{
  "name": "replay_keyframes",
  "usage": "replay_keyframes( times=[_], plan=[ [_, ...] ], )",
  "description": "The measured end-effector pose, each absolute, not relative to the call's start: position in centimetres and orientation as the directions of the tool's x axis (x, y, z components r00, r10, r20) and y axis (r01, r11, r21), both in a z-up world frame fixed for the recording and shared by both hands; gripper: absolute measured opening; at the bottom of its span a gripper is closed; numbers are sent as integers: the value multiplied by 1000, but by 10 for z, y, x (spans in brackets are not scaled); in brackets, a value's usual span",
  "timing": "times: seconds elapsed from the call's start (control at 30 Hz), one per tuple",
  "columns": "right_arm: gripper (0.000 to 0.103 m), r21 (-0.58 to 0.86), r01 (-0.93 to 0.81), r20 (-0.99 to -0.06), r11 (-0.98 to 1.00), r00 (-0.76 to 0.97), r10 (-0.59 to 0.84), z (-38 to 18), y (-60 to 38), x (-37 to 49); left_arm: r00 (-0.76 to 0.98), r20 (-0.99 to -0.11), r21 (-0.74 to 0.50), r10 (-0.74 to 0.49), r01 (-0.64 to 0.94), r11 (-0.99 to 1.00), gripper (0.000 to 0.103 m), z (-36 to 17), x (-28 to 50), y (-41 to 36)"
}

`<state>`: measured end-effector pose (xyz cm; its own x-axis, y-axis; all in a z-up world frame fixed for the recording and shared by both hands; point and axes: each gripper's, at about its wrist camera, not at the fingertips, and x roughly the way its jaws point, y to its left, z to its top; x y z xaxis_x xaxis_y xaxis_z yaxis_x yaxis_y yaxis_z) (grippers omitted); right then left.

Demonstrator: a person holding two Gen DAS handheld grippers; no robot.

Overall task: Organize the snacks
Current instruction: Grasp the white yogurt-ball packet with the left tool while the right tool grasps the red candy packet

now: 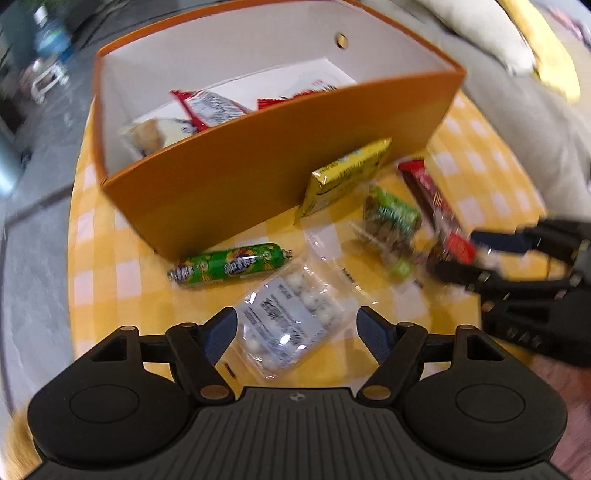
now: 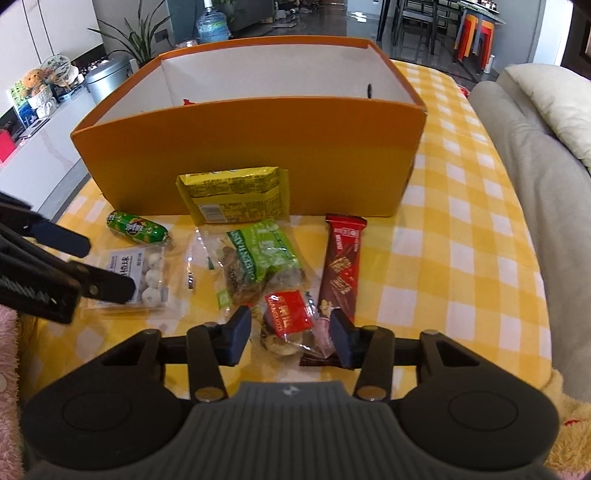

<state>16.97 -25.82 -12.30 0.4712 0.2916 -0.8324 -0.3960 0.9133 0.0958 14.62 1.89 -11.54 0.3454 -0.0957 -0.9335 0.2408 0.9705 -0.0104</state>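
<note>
An orange box [image 1: 258, 162] [image 2: 258, 155] stands on the yellow checked tablecloth [image 2: 461, 240] and holds a few snack packets [image 1: 210, 109]. In front of it lie a yellow packet [image 2: 236, 195], a green sausage [image 1: 229, 266] [image 2: 138, 228], a clear bag of white balls [image 1: 291, 325] [image 2: 140, 280], a green-labelled bag [image 2: 262, 258], a dark red bar [image 2: 341, 266] and a small red-labelled pastry bag [image 2: 288, 325]. My left gripper [image 1: 295, 332] is open, its fingers either side of the white-ball bag. My right gripper [image 2: 291, 334] is open around the red-labelled pastry bag.
A grey sofa with cream cushions [image 2: 546, 110] runs along the right of the table. A low white cabinet with a plant and a metal bin [image 2: 107, 75] stands at the far left. A water jug [image 2: 212, 24] stands behind the box.
</note>
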Motion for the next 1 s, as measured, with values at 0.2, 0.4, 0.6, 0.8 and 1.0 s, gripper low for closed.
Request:
replay_keyframes(
  times=[0.2, 0.4, 0.6, 0.8, 1.0],
  plan=[
    [33, 98, -405, -828, 909, 474, 301, -123, -258, 170, 298, -953, 77, -58, 423, 903, 87, -130, 151, 12],
    [25, 113, -409, -838, 906, 450, 307, -118, -260, 163, 283, -958, 128, -41, 552, 824, 88, -139, 150, 4],
    [25, 105, -411, -854, 906, 430, 294, -115, -263, 153, 260, -964, 111, -50, 567, 816, 90, -147, 157, 1],
    [26, 113, -390, -853, 914, 433, 291, -115, -269, 153, 210, -976, 48, -57, 465, 884, 84, -146, 165, 6],
    [28, 109, -376, -855, 920, 437, 279, -115, -272, 152, 168, -980, -38, -101, 343, 938, 78, -142, 160, 3]
  ],
)
